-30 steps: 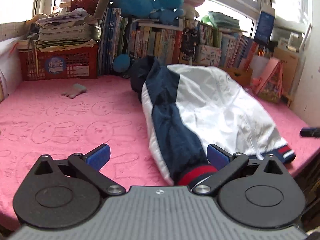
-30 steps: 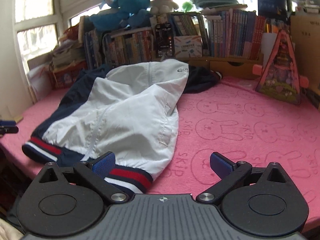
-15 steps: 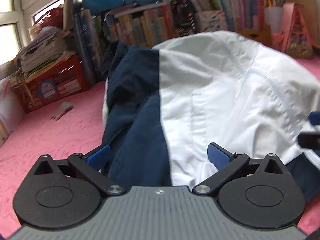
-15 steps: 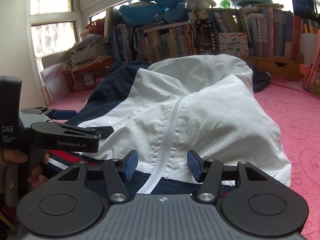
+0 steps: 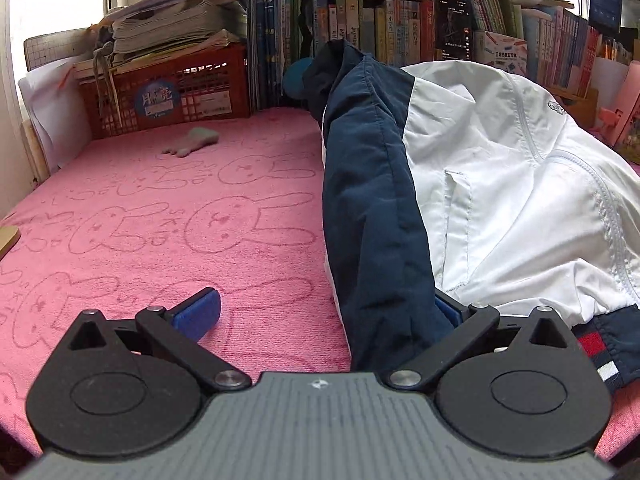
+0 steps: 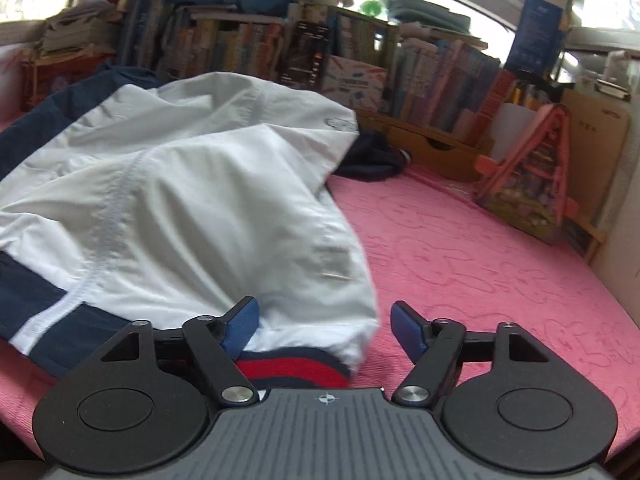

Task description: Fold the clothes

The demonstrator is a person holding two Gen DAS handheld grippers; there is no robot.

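A white jacket (image 5: 500, 184) with navy sleeves lies spread on the pink bunny-pattern mat (image 5: 160, 220). My left gripper (image 5: 322, 312) is open wide at the jacket's near left edge. The navy sleeve (image 5: 372, 200) runs between its fingers, and the right pad is partly hidden under the white fabric. In the right wrist view the jacket (image 6: 180, 200) fills the left half. My right gripper (image 6: 324, 326) is open at the near right corner, with the red-striped hem (image 6: 292, 368) lying between its fingers, not pinched.
A red crate (image 5: 168, 96) topped with papers, a row of books (image 5: 400, 24) and plush toys line the back. A small grey toy (image 5: 192, 144) lies on the mat. A pink triangular toy house (image 6: 528, 176) and a wooden drawer box (image 6: 432, 144) stand at the right.
The left gripper shifted left from above the jacket to its left sleeve edge. The right gripper moved right to the hem corner and opened wider than half a second ago.
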